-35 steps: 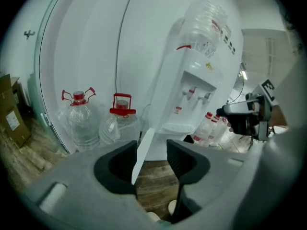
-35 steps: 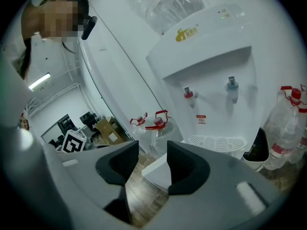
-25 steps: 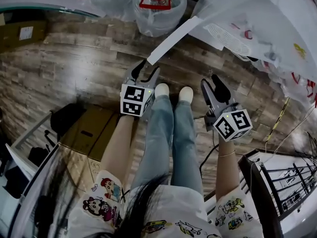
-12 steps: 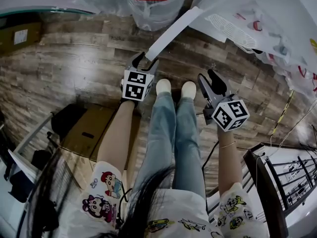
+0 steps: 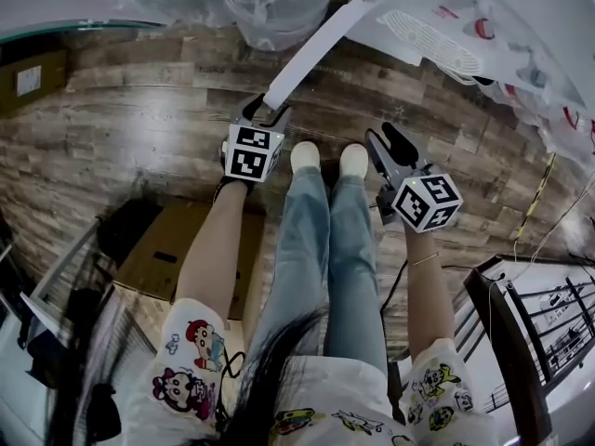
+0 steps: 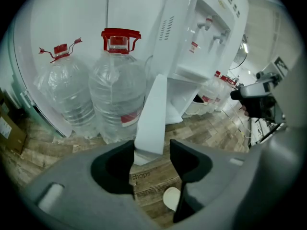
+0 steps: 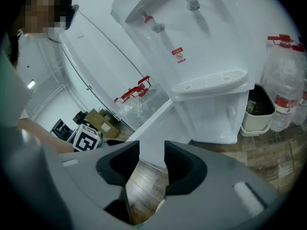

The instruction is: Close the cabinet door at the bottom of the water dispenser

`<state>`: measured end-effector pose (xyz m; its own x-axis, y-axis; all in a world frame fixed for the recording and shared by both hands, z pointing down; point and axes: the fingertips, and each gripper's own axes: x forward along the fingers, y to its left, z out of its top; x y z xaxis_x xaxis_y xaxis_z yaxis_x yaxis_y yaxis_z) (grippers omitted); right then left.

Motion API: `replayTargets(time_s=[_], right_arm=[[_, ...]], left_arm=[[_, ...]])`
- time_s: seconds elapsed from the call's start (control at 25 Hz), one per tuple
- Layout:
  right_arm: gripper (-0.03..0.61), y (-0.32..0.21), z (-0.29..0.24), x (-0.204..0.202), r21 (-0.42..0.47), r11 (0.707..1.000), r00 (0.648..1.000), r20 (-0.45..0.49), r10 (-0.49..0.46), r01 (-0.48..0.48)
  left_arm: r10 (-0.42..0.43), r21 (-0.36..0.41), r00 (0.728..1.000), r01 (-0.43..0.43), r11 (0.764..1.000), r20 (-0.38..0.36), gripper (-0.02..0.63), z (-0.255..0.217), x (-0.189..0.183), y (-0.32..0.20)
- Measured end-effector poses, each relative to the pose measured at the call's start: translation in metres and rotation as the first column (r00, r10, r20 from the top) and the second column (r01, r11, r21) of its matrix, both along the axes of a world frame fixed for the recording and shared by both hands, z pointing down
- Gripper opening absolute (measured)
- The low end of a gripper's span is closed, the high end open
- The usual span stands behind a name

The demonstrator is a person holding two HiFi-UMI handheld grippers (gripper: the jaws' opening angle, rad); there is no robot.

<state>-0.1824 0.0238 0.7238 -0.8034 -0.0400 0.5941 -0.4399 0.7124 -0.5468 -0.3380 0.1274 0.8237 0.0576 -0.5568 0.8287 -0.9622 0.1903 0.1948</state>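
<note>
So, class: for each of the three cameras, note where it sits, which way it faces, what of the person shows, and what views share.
Head view: on the person's head, facing steeply down at the floor; shows arms, legs, shoes, the left gripper and right gripper.
Left gripper view: on that gripper, facing the cabinet door and bottles; its fingers have just been opening, door's edge between them.
Right gripper view: on that gripper, facing the water dispenser; its fingers stand apart, empty.
Shared: all three show the door.
</note>
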Motion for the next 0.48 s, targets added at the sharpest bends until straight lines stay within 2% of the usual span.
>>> replayTargets(time_s=[0.16,0.48], right_arm=[[0.158,0.0007,0.0048,0.0024,-0.002,1.0,1.0,-0.01,0.02,-0.02],[0.068,0.0012,0.005,0.0095,0.014,0.998,0.998,-0.022,0.061,-0.061]], left_arm=[[0.001,-0.011,1.0,-0.001,1.0,0.017,0.195,0.0022,-0.0049,-0.0007],[0.025,-0.023,0.999,-0.025,0.999,0.035,0.187,0.0009,0.0032,-0.0007]])
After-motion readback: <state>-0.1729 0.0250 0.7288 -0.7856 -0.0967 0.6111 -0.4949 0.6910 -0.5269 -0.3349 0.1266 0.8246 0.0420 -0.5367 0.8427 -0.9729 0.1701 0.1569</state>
